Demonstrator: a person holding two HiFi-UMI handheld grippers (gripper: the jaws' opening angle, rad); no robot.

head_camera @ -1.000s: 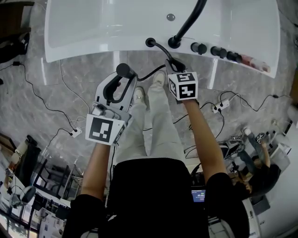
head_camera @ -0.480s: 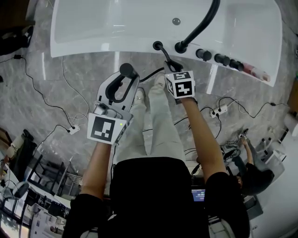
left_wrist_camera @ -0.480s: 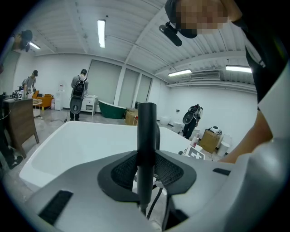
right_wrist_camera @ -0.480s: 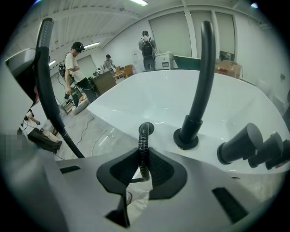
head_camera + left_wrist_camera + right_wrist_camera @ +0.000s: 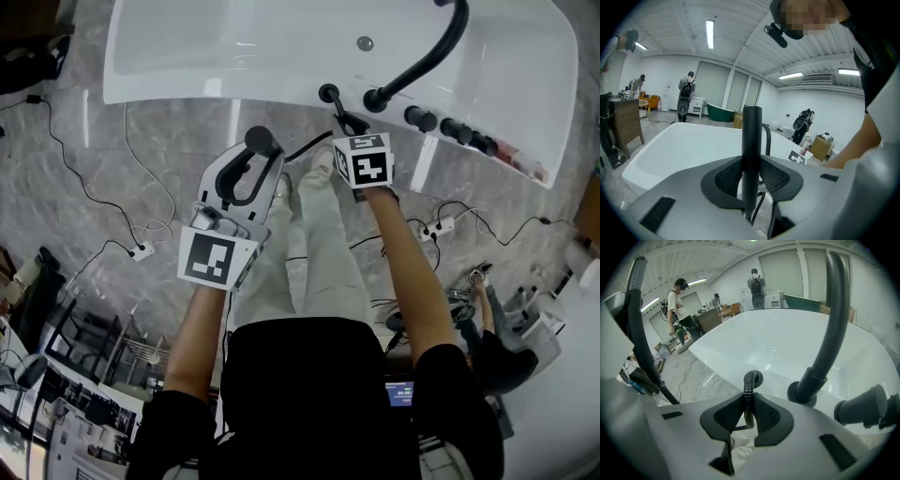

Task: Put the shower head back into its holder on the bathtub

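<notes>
Shower head (image 5: 752,131) tight in left gripper (image 5: 751,174) jaws

The floor (image 5: 187,122) is glossy grey marbled tile. Thin cables (image 5: 70,178) trail across it to a white power strip (image 5: 141,250) at the left of the head view, and a second strip (image 5: 441,225) lies at the right. In the left gripper view a white ribbed ceiling (image 5: 740,28) carries long tube lights (image 5: 710,33), and tall pale window panels (image 5: 726,91) fill the far wall. In front of them stand a dark green tub (image 5: 718,114), a white cabinet (image 5: 697,107) and a person wearing a backpack (image 5: 686,96). A wooden desk (image 5: 626,124) sits at the left edge, and a cardboard box (image 5: 819,146) at the right.
</notes>
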